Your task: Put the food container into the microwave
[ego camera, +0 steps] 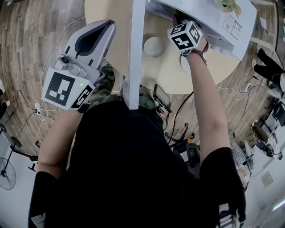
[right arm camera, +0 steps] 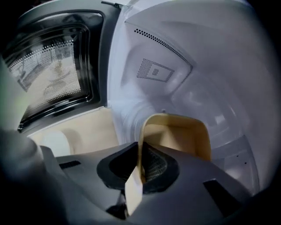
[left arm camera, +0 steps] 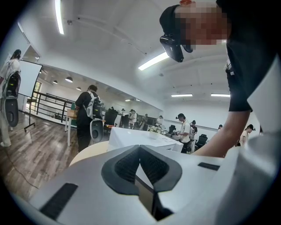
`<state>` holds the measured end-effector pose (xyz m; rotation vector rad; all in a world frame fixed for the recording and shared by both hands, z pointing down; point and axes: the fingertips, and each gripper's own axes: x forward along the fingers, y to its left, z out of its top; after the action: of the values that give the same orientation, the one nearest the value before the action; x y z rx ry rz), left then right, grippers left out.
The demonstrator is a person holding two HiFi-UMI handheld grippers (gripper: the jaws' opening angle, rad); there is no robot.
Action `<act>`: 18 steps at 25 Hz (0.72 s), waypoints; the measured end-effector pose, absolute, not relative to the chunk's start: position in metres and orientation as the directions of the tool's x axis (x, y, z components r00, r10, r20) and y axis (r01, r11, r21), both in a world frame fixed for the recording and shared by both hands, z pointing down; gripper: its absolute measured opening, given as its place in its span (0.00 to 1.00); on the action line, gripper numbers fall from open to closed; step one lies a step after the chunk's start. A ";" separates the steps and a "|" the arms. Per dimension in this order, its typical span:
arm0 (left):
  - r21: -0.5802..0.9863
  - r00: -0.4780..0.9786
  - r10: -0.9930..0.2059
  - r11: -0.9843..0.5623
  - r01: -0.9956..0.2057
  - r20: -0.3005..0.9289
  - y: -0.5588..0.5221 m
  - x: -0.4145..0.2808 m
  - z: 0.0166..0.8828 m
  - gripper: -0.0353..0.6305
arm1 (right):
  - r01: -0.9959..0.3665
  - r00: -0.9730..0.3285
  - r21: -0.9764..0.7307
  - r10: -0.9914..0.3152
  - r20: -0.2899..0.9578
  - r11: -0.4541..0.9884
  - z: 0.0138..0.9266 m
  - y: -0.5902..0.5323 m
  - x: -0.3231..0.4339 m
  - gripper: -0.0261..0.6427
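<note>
A tan food container (right arm camera: 180,136) is inside the white microwave cavity (right arm camera: 202,70). My right gripper (right arm camera: 141,154) is shut on its near wall, which stands between the pads. In the head view only that gripper's marker cube (ego camera: 185,35) shows, at the mouth of the microwave (ego camera: 222,22); the container is hidden there. The microwave door (right arm camera: 52,66) stands open to the left and appears edge-on as a white slab (ego camera: 135,53). My left gripper (ego camera: 103,26) is held up at the left, away from the microwave, with its jaws shut (left arm camera: 139,150) on nothing.
The microwave stands on a round beige table (ego camera: 107,13). A white round object (ego camera: 154,46) lies on the table by the open door. Cables and gear lie on the wooden floor around the table. Several people stand far off in the room.
</note>
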<state>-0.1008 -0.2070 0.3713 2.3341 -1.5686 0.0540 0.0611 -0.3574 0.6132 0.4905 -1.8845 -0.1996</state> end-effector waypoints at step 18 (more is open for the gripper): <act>0.236 0.474 -0.868 -0.435 -0.869 0.147 -0.199 -0.074 0.347 0.08 | -0.279 -0.285 0.538 -0.604 0.744 0.795 0.565 -0.308 0.091 0.22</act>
<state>-0.0738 -0.1992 0.3471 2.4470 -1.4810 0.0050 0.0908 -0.3081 0.5645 0.6702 -1.8799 -0.3680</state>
